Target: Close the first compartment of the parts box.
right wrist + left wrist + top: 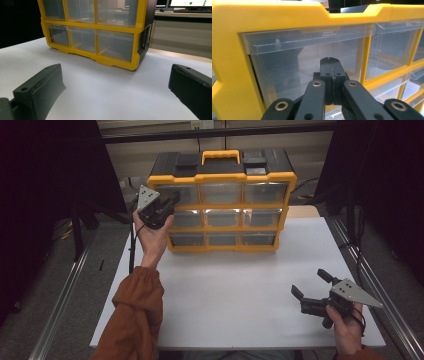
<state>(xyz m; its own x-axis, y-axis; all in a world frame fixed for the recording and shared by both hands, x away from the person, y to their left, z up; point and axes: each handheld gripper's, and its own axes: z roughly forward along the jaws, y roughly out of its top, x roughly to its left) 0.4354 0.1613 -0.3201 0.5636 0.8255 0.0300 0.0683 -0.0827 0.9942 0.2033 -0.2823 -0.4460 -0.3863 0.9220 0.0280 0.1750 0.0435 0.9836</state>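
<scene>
A yellow and black drawer organizer (222, 178) with clear drawers stands at the back of the white table (230, 295). My left gripper (172, 200) is held up level at its top-left drawer (182, 194). In the left gripper view the jaws are pressed together, and the gripper (331, 65) is right in front of that clear drawer (287, 62), with nothing between the jaws. I cannot tell whether the tips touch the drawer. My right gripper (310, 284) rests low at the table's near right, open and holding nothing. In its own view the right gripper (116, 87) faces the organizer (136, 45) from a distance.
Metal rails (60, 295) run along both sides of the table, with dark curtains beyond. The organizer has a yellow carry handle (220, 156) on top. A monitor (190, 3) and a wooden desk edge lie behind the organizer in the right gripper view.
</scene>
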